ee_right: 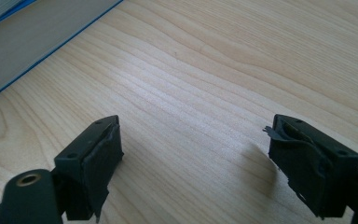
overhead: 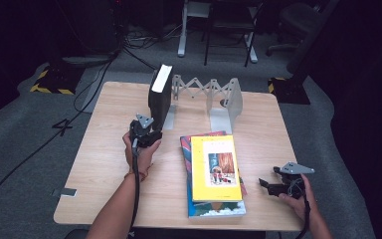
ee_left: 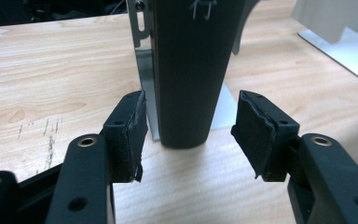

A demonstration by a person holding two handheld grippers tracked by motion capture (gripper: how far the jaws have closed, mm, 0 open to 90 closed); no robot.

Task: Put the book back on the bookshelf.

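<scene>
Black book upright on desk, against rack. Left gripper fingers parted either side of its spine, not pressing. Right gripper fingers open over bare desk, near book stack.

The black book is standing upright on its lower edge in the upper middle of the high view, white page block facing up, leaning against the left plate of the grey bookend rack; in the left gripper view its dark spine is rising at top centre.
</scene>
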